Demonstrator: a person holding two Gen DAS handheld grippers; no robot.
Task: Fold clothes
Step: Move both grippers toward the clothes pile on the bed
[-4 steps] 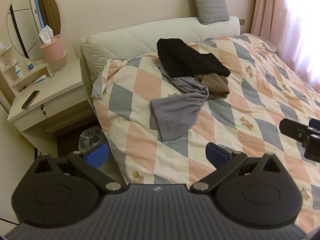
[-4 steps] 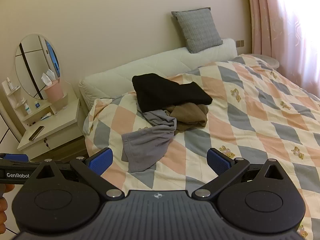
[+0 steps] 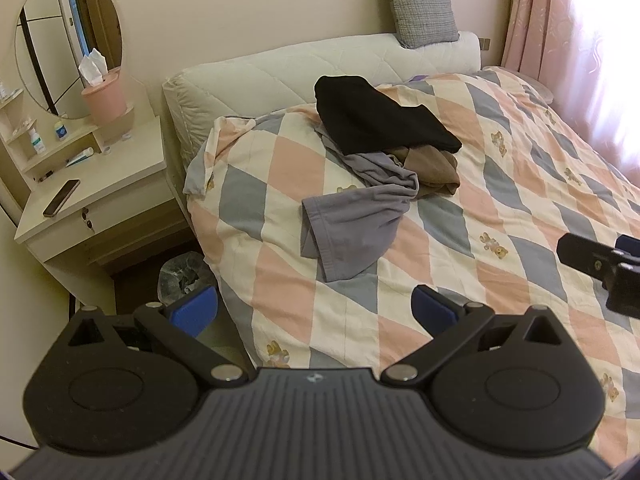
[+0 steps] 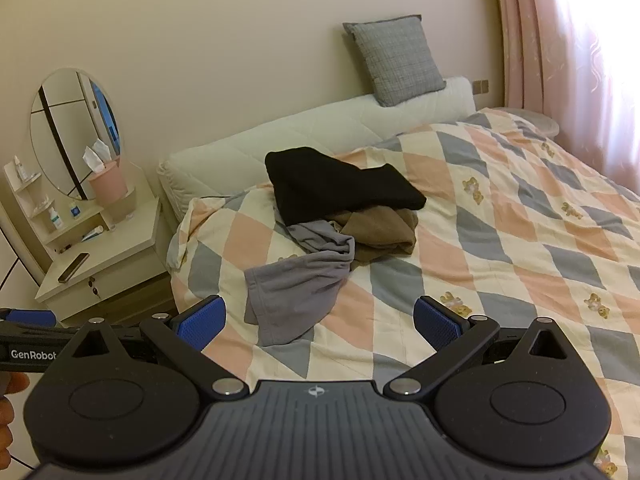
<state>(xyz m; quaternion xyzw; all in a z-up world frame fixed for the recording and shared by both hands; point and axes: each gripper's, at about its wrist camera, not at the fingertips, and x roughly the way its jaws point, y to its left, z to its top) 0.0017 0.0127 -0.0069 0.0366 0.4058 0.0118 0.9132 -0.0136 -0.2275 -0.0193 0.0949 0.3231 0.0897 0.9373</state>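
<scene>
Three garments lie in a loose pile on the bed: a grey one [image 3: 356, 220] nearest me, a brown one [image 3: 434, 168] behind it, and a black one [image 3: 376, 116] on top at the back. They also show in the right wrist view: grey [image 4: 296, 296], brown [image 4: 380, 232], black [image 4: 336, 184]. My left gripper [image 3: 314, 310] is open and empty, short of the grey garment near the bed's left edge. My right gripper [image 4: 318, 322] is open and empty, just short of the grey garment. Its tip shows at the right of the left wrist view [image 3: 600, 264].
The bed has a pink, grey and cream checked quilt [image 3: 520, 208] and a padded headboard [image 3: 280, 72] with a grey cushion [image 3: 418, 4]. A nightstand [image 3: 92, 200] with phone, tissue box and mirror stands left. A bin [image 3: 182, 276] sits below. Pink curtains [image 4: 568, 40] hang right.
</scene>
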